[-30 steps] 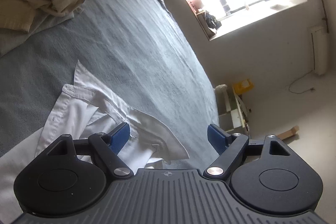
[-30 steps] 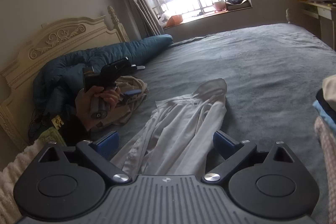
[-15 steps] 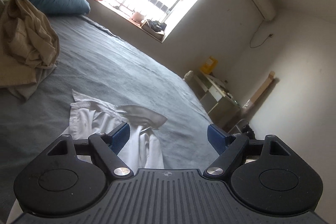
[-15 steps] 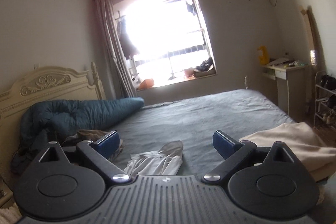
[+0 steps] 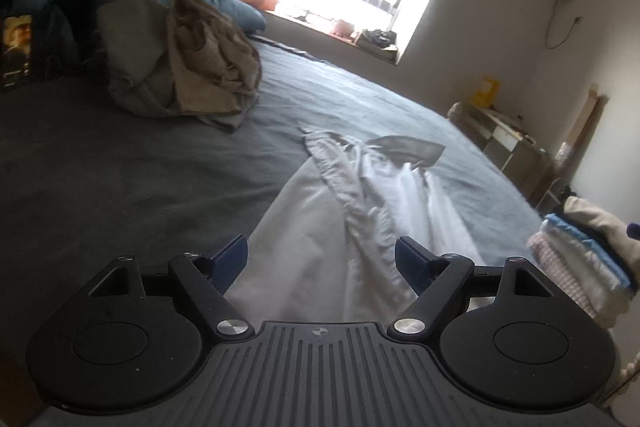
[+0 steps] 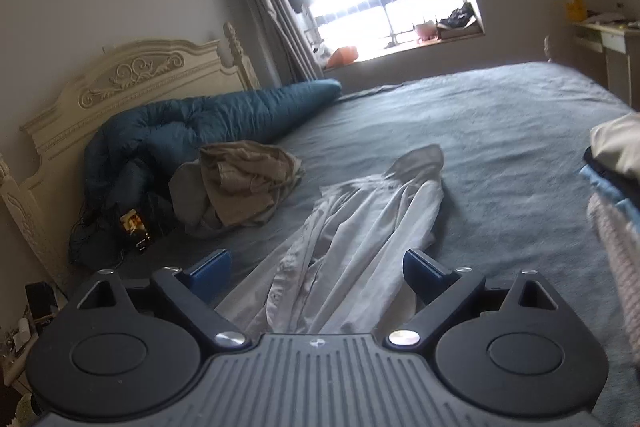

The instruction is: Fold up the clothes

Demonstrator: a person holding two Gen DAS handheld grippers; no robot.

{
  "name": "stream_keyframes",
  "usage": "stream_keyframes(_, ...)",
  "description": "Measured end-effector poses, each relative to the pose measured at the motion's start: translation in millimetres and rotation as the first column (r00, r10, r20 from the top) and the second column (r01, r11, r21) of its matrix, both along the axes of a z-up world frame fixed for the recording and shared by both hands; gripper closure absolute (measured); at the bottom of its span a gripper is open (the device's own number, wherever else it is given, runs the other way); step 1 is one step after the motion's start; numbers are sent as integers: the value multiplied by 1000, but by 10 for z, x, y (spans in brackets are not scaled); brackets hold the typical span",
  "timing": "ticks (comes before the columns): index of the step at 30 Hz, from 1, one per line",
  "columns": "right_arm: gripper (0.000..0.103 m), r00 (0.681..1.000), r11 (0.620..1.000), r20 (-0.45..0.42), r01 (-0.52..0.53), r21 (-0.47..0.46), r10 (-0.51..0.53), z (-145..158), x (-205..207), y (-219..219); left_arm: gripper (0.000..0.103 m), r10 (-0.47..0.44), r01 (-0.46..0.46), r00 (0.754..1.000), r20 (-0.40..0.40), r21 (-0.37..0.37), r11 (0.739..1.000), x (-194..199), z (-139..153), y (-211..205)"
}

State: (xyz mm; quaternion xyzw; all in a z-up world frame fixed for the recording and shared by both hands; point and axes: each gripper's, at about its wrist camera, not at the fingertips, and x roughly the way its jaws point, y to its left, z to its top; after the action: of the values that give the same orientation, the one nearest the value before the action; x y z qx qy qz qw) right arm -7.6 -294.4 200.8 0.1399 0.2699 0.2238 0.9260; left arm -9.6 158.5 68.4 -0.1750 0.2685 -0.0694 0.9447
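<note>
Now that we have swung both views back down from the room, our left gripper [image 5: 322, 259] and right gripper [image 6: 317, 266] hang spread and empty over the crumpled white shirt [image 6: 360, 227] on the bed [image 6: 500, 115], ready for the first grab.

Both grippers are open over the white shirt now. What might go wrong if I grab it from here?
The shirt lies bunched in long overlapping folds, so the right gripper may pinch several layers and drag a rope, not an edge. The left gripper faces the same crumpled middle. The folded stack sits close on the right; spreading the shirt could knock it over.
</note>
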Motion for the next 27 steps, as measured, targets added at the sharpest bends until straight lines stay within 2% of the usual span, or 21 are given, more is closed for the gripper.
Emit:
stream_keyframes(3,9,999,1000,-51,-8,22,9,-278,190,173,21,-22,23,999,-46,29,999,-123,-197,133)
stream_keyframes(10,8,993,1000,-114,-13,-8,11,-766,369,407,19,-167,183,976,-143,110,977,-271,-596,130)
stream_keyframes(15,8,986,1000,-164,-27,9,28,-984,416,485,17,-165,212,965,-204,237,948,-182,-799,35)
stream_keyframes(17,9,984,999,-174,-34,17,37,-1023,410,482,17,-155,210,959,-238,227,951,-122,-866,71)
stream_keyframes(24,8,981,998,-181,-61,22,65,-1070,402,571,18,-131,175,946,-297,126,977,-9,-1024,198)
stream_keyframes(27,8,979,998,-194,-62,19,65,-1108,417,580,22,-129,172,948,-292,126,977,-10,-1031,147)
